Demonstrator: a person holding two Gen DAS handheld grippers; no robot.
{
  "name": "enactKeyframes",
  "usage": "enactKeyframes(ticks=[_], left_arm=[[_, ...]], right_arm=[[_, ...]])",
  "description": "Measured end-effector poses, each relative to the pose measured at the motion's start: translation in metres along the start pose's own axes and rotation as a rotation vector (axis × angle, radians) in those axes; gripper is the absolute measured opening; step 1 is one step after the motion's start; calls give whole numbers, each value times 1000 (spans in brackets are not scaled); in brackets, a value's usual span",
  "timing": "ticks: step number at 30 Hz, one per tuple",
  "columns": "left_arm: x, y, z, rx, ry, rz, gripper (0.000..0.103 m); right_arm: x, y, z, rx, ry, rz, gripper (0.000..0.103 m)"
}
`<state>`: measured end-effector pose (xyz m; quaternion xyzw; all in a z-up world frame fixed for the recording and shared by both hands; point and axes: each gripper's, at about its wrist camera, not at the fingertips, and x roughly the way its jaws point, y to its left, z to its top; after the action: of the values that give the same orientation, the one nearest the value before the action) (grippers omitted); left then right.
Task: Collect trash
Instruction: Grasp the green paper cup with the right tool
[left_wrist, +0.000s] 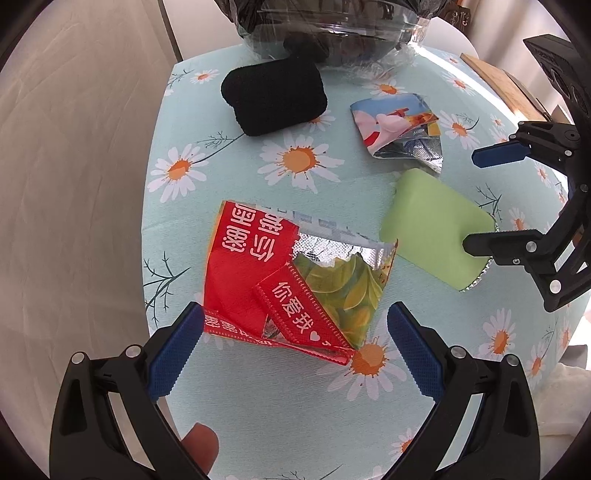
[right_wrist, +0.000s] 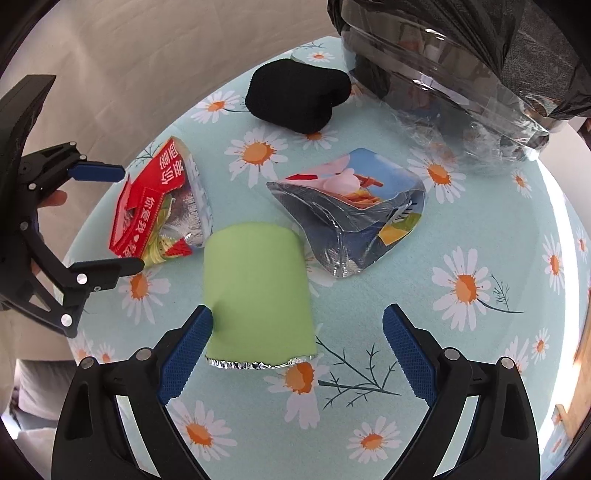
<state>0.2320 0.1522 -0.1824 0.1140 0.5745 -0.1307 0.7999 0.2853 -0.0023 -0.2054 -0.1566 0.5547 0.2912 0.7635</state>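
A torn red snack wrapper (left_wrist: 280, 280) with a green leaf print lies on the daisy tablecloth (left_wrist: 288, 406); it also shows in the right wrist view (right_wrist: 159, 210). My left gripper (left_wrist: 295, 350) is open, its fingers either side of the wrapper's near edge. A green packet with a foil edge (right_wrist: 256, 291) lies between the fingers of my right gripper (right_wrist: 297, 354), which is open; the packet also shows in the left wrist view (left_wrist: 436, 236). A blue-pink foil wrapper (right_wrist: 351, 214) lies beyond it. A bin with a black bag (right_wrist: 461, 55) stands at the far edge.
A black cloth item (left_wrist: 275, 98) lies near the bin. The small table drops off on the left to a beige wall or curtain (left_wrist: 74, 147). A wooden surface (left_wrist: 495, 77) lies beyond the table at the right.
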Motion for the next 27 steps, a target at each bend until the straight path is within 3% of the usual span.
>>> enactKeyframes(ticks=[8,16,27], left_arm=[[21,1,4,41,33,22,98],[24,9,5,34,25,-24,99],[17,16,-6,-11,-10,-11,99]], right_arm=[[27,9,14,-52,37,56,94],[39,30,10,-100,3,-68,96],[35,31,11,-85,-17,-71,96]])
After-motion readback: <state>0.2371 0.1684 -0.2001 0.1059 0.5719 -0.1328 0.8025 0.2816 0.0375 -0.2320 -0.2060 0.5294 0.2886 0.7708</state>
